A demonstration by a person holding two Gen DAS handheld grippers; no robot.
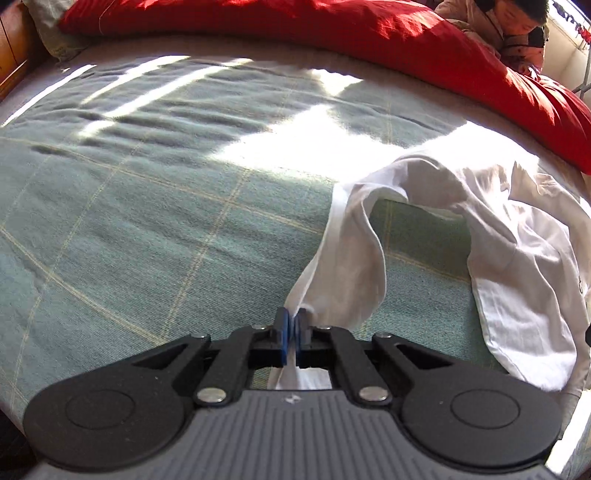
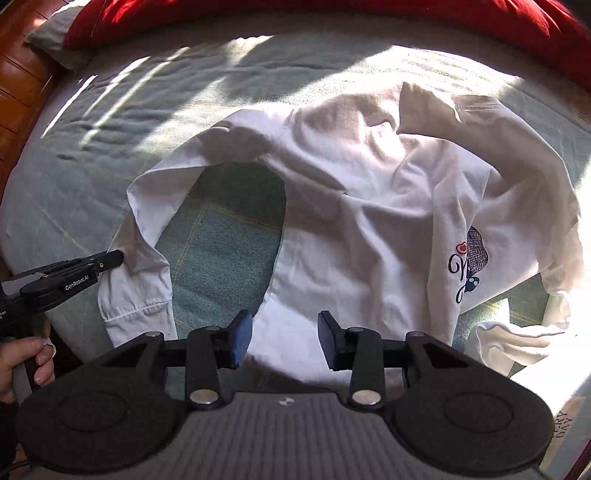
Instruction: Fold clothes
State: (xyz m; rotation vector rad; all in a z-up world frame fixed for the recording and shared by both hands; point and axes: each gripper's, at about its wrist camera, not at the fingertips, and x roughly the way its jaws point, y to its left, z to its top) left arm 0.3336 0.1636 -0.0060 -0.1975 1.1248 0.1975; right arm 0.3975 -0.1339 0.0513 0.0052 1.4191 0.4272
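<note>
Left gripper (image 1: pixel 294 325): clamped shut on the white shirt's left sleeve (image 1: pixel 343 266); I saw cloth pinched between the blue pads (image 1: pixel 283 334), with more of it hanging below them.
Right gripper (image 2: pixel 284 339): jaws part open and holding nothing, hovering over the shirt's lower body near the hem.
White shirt (image 2: pixel 369 206): lay crumpled on the green plaid bed cover (image 1: pixel 147 221), front print (image 2: pixel 467 266) at about 3 o'clock in my right view, the far sleeve folded over at 1 o'clock.
Held sleeve, right view: arched from the shoulder round to 9 o'clock, where the left gripper's tip (image 2: pixel 110 258) bit it above the cuff (image 2: pixel 136 317).
Slip risk: my grip sat on a thin bunch of cloth; I judged a quick pull could drag it out of the pads.
Drag risk: nothing pinned the body, so I judged that carrying the sleeve across could tow the whole shirt and bunch it further.
Twist risk: the sleeve was already curled along its length; laid down like that, it would likely fold with a crease.
Edge risk: cuff and hem lay close to the near bed edge, so a pull towards 6 o'clock might spill cloth off.
Glare: strong sun bleached the shirt's far side at 3 o'clock, and I could not read its edges there.
Surroundings: a red quilt (image 1: pixel 332 33) ran along 12 o'clock, well apart from the shirt.
</note>
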